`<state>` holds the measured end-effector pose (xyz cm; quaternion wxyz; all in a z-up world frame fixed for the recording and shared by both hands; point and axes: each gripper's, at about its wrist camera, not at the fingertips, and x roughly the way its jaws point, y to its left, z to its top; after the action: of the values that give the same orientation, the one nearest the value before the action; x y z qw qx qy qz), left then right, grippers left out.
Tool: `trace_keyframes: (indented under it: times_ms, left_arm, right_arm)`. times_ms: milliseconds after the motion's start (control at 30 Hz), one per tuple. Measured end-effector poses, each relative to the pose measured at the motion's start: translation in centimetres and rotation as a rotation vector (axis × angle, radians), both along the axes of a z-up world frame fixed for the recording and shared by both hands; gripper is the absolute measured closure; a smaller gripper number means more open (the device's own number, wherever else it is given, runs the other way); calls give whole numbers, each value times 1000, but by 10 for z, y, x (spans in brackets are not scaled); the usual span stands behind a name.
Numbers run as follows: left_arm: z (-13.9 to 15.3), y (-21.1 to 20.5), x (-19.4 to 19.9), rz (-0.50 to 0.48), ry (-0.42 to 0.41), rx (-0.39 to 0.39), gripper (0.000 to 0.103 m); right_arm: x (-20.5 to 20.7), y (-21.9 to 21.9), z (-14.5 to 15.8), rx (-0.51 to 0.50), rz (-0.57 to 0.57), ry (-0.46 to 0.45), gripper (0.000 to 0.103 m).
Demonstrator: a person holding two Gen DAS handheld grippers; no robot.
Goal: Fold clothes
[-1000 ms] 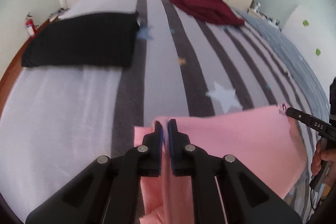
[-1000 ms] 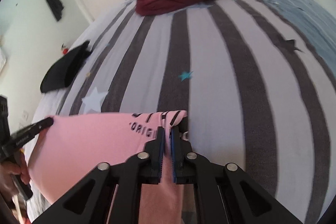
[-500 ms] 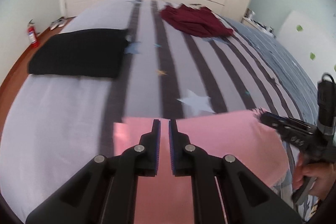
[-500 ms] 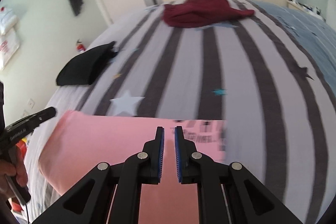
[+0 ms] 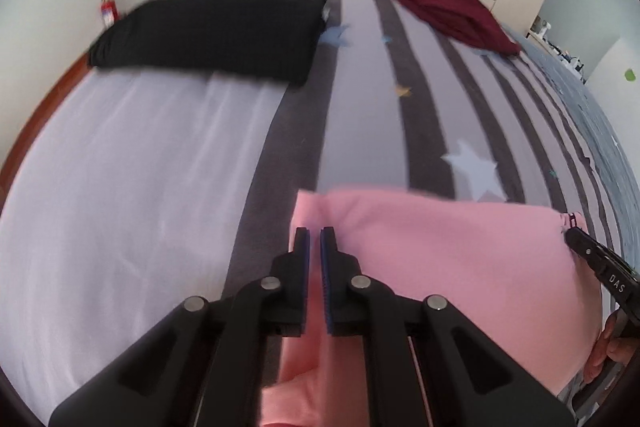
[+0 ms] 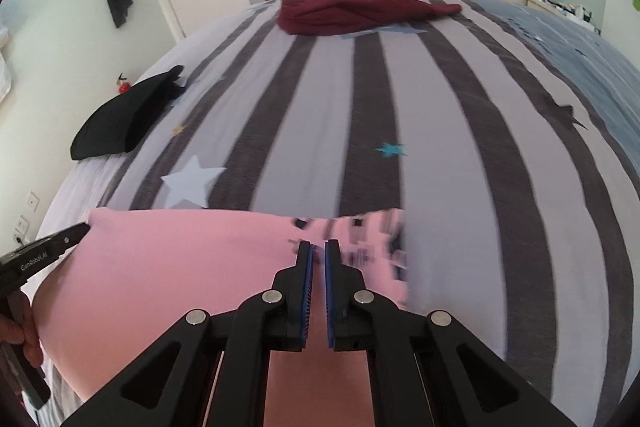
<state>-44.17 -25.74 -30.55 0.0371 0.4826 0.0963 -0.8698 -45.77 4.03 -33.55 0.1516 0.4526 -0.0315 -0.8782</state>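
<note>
L tool (image 5: pixel 315 233) & R tool (image 6: pixel 319 245) clamped, angled down

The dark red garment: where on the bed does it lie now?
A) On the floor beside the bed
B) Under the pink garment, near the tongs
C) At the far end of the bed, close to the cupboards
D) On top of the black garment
C: the dark red garment lies crumpled at the far end of the striped bed, apart from the black garment and the pink garment.
</note>
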Motion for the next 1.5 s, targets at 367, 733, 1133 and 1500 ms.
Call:
trace_keyframes:
  times_ms: [367,733,1133,1500]
  left_arm:
    - [67,34,51,-129,200,108,98]
    - [58,104,107,-224,169,196,98]
    - [17,117,117,-227,104,137,100]
    - [22,87,120,-218,102,104,101]
  right_arm:
    - [26,22,37,-42,-8,22,97]
    - [125,-45,50,-85,181,35,97]
    - [135,-44,0,-85,142,-33,103]
    - [129,-14,3,-59,127,-20,103]
